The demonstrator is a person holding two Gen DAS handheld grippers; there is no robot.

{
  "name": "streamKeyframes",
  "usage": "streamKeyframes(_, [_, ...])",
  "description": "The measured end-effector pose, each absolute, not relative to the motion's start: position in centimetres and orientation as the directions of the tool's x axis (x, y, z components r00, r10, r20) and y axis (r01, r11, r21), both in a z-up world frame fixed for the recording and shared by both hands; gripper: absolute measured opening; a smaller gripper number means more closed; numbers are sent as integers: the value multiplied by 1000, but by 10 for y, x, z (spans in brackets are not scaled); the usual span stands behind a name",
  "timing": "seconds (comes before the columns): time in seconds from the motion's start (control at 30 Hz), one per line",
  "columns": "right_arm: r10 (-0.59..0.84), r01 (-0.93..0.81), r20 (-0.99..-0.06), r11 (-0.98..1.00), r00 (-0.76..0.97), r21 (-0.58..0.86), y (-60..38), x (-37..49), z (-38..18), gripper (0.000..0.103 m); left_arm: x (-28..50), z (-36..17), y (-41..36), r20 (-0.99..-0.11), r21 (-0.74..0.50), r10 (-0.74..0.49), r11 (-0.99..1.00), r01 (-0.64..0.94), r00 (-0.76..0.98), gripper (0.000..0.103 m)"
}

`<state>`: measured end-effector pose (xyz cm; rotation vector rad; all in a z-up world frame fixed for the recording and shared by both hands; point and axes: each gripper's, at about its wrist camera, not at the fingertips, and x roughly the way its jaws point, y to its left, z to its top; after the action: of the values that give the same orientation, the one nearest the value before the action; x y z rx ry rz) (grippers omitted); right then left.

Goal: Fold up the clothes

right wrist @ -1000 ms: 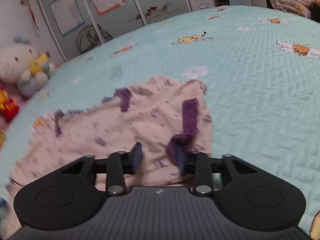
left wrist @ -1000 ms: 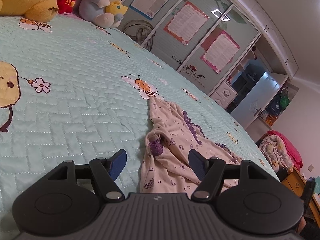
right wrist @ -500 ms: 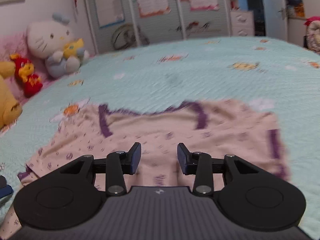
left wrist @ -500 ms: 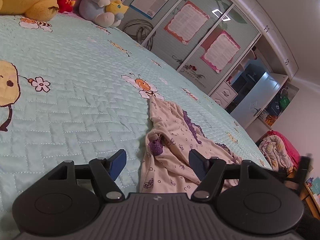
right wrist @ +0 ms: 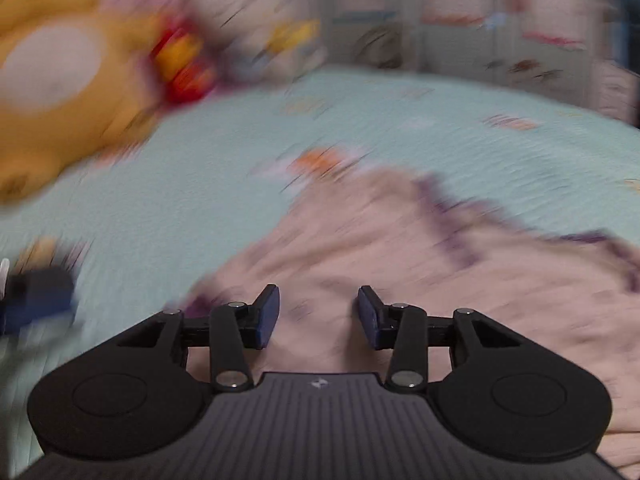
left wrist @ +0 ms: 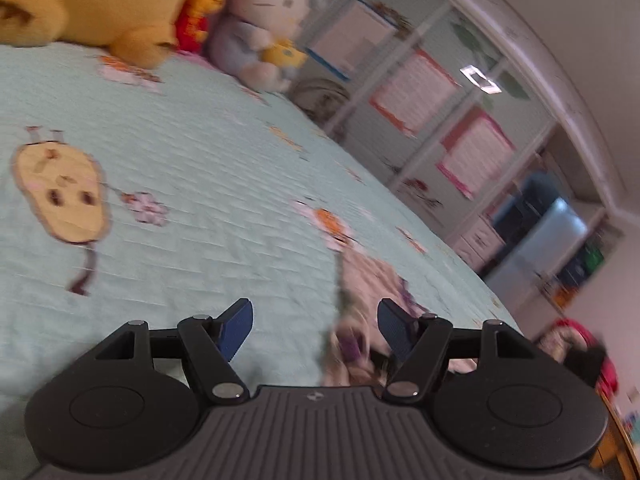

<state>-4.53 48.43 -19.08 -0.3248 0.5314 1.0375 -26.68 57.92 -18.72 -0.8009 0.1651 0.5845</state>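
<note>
I'm looking over a wide mint-green bedspread (left wrist: 200,168) with cartoon prints, a row of stuffed toys (left wrist: 120,4) at its far edge and a wardrobe (left wrist: 440,92) beyond. The garment to fold, a pale pink top (right wrist: 420,272) with purple trim, lies spread on the bedspread.

My right gripper (right wrist: 318,312) is directly over the top, with fabric filling the view under and ahead of its fingers; its jaws stand wide apart with nothing between them. My left gripper (left wrist: 316,326) sits off the garment's edge, over bare quilt, and the top (left wrist: 372,280) lies ahead and to its right as a narrow strip running away from me. Its jaws are also wide and empty.

So the right hand is nearer the cloth, I judge, and the left must shift rightward to reach an edge.

The right view shows the top's breadth (though badly smeared), and something dark blue (right wrist: 40,300) at its left margin, perhaps the other gripper. The left view alone shows the garment's near end bunched by its right finger (left wrist: 394,326).
</note>
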Motion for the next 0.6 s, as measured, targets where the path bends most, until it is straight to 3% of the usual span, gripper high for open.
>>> streamKeyframes(0.1, [723, -897, -535, 395, 437, -199, 483, -83, -194, 42, -270, -188, 584, -367, -646, 444, 511, -567, 817, 72])
streamKeyframes(0.23, [771, -893, -480, 444, 420, -68, 469, -64, -173, 48, -271, -185, 582, -361, -645, 442, 517, -563, 821, 72])
streamKeyframes(0.43, [741, -891, -575, 452, 347, 45, 527, -47, -188, 51, -266, -185, 581, -372, -633, 437, 527, -568, 819, 72])
streamKeyframes(0.5, [737, -893, -556, 450, 384, -21, 536, -62, -188, 51, -267, -186, 583, -373, -639, 435, 520, -567, 820, 72])
streamKeyframes(0.6, [772, -869, -487, 492, 409, 48, 517, -56, -179, 50, -267, -189, 585, -377, -655, 421, 509, -559, 825, 72])
